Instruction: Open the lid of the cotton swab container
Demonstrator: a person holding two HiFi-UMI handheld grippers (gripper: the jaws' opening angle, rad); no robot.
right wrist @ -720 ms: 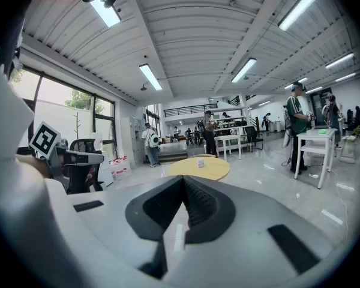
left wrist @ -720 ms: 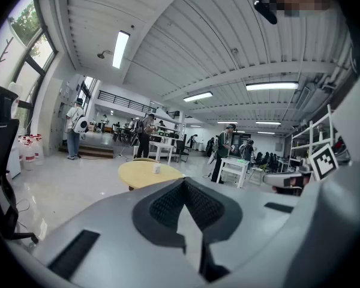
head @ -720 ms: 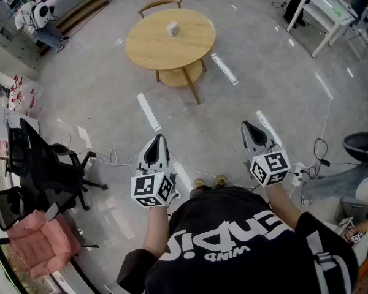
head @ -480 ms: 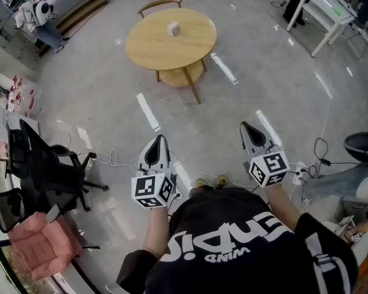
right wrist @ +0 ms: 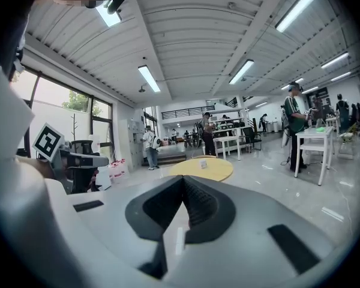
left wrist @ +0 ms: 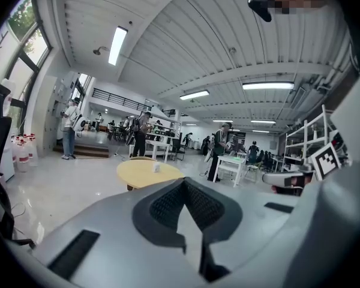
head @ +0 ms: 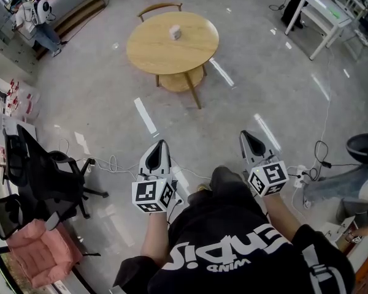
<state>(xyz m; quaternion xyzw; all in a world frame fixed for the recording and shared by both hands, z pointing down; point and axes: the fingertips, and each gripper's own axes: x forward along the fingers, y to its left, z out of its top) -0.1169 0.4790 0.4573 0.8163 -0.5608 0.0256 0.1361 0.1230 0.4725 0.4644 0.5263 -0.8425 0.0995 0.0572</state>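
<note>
Your knee (head: 224, 177) has swung forward: you're stepping toward the far surface (head: 147, 51). Left tool (head: 161, 144) and right tool (head: 246, 134) are pressed together, empty; the cotton swab container (head: 175, 32) is untouched.

Tan table (head: 162, 54); white container (head: 173, 32); pink chair (head: 40, 250).

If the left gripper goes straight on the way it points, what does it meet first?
Nothing close. Ahead of the left gripper lies bare floor, then probably the round table, though depth is unclear.

Bright ceiling strip lights (fisheye-warped edges), glossy floor glare.
</note>
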